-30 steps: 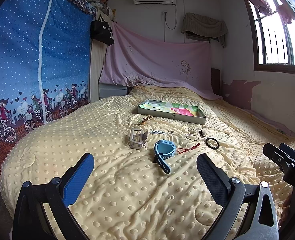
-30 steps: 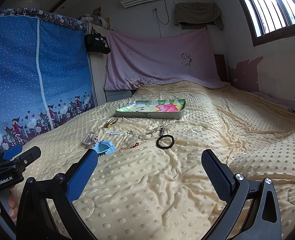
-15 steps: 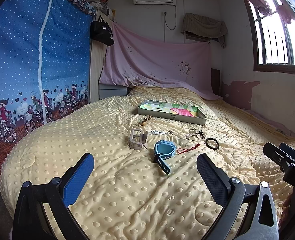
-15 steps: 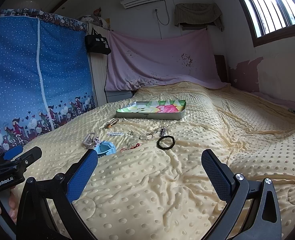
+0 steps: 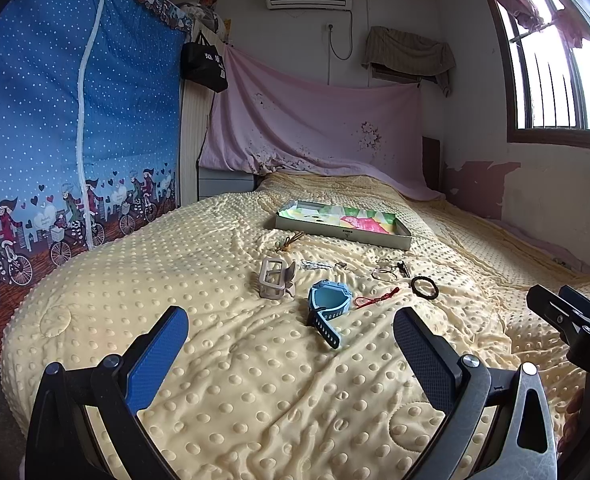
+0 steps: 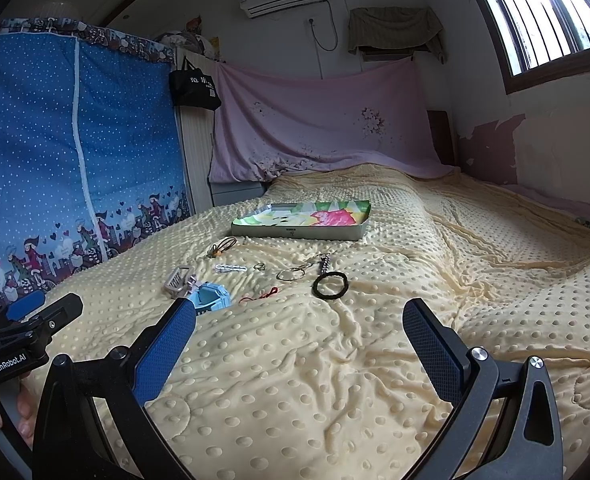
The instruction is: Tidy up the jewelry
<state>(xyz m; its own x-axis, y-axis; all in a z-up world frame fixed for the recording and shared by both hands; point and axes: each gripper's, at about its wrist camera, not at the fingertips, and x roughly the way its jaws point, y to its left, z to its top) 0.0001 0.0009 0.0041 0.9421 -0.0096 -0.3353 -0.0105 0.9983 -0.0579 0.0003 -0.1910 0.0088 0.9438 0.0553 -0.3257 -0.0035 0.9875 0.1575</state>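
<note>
A soft yellow blanket (image 5: pixel 223 380) with raised dots is covering the bed, and small pieces are lying scattered on it: a blue rubbery watch (image 5: pixel 329 304), a beige buckle-like strap piece (image 5: pixel 273 280), a thin red cord (image 5: pixel 377 298), a black round hair tie (image 5: pixel 424 287), wire hoops (image 6: pixel 292 274) and a silver clip (image 6: pixel 230 268). Beyond them a shallow rectangular tray (image 5: pixel 341 236) with a bright printed bottom is sitting flat, holding none of the pieces. The left tool (image 5: pixel 291 340) and right tool (image 6: pixel 299 334) are both hovering with fingers spread apart, gripping nothing, the watch lying just ahead of the left one.
</note>
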